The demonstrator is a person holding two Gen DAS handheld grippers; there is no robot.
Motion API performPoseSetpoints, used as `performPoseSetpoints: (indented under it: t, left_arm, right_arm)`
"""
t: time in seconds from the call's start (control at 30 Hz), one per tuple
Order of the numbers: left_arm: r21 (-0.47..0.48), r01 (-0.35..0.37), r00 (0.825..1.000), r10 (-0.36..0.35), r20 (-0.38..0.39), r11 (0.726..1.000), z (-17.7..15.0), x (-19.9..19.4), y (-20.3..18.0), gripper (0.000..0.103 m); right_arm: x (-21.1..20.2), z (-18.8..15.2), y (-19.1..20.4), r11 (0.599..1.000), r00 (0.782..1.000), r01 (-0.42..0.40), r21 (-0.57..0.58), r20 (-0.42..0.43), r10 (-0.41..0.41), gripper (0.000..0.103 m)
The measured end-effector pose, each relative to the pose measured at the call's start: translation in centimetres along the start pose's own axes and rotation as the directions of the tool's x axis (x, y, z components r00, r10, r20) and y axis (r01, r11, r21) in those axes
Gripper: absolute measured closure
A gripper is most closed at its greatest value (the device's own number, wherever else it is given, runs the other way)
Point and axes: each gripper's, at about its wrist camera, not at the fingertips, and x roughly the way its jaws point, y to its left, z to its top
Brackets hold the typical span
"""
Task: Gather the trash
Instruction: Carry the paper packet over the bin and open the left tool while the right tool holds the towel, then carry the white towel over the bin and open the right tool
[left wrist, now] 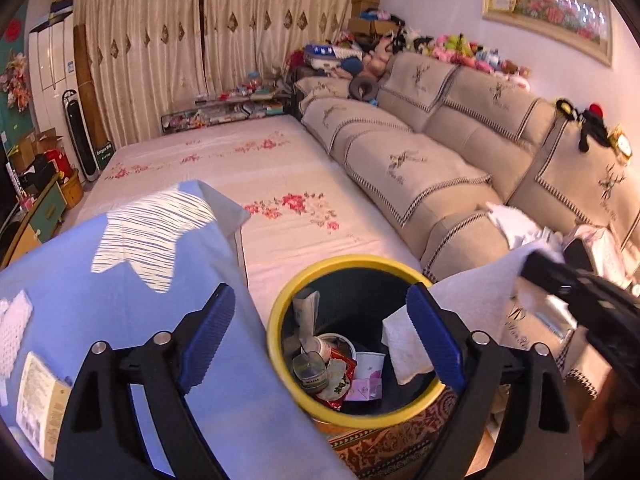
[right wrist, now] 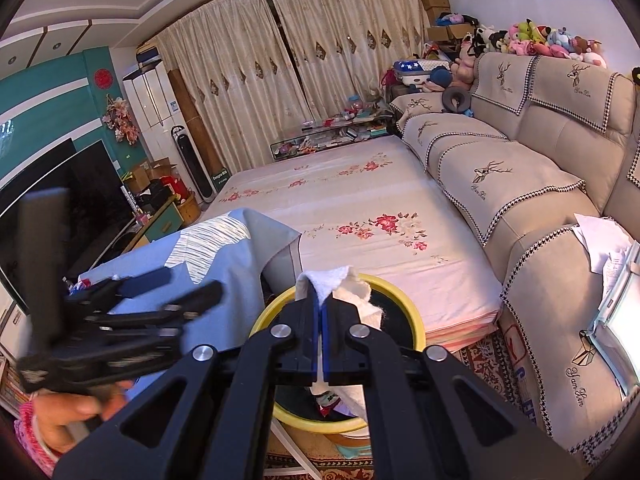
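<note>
One yellow-rimmed bin (left wrist: pixel 276 320) stands on the rug between the blue-covered table (left wrist: pixel 120 264) and the sofa (left wrist: pixel 440 184), holding a cup, wrappers and cartons. Left gripper (left wrist: pixel 324 340), jaws spread and empty, hovers above it. Right gripper (right wrist: pixel 320 312), clamped on a white tissue (right wrist: pixel 356 292), holds it over the rim.

We see each black hand-held gripper (left wrist: pixel 326 332) (right wrist: pixel 320 322) with blue ribbed pads, silver screws; pink knitted sleeve (right wrist: pixel 32 436).

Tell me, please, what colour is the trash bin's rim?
Yellow; the trash bin shows it best in the left wrist view.
</note>
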Motion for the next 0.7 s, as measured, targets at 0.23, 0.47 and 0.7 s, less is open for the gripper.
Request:
performPoseSetpoints:
  t: [0.23, 0.47, 0.7]
  left_arm:
    - [-0.073, -0.06, 0.989, 0.07, 0.134, 0.996, -2.1, -10.8, 6.9, 0.005]
    - [-0.189, -0.209, 0.955, 0.242, 0.172, 0.959, -6.3, -18.8, 15.8, 0.005]
    - [-0.319, -0.314, 0.917, 0.373, 0.144, 0.894, -11.2, -24.0, 24.2, 0.005]
  right_arm:
    - [0.4, 0.1, 1.5, 1.0, 1.0, 0.003, -0.013, -0.017, -0.003, 0.102]
    - [1.2, 0.5, 3.2, 0.999, 0.999, 0.017, -0.028, -0.037, -0.018, 0.102]
    - [3.6, 0.8, 4.5, 0.998, 0.995, 0.054, -0.039, -0.08, -0.057, 0.102]
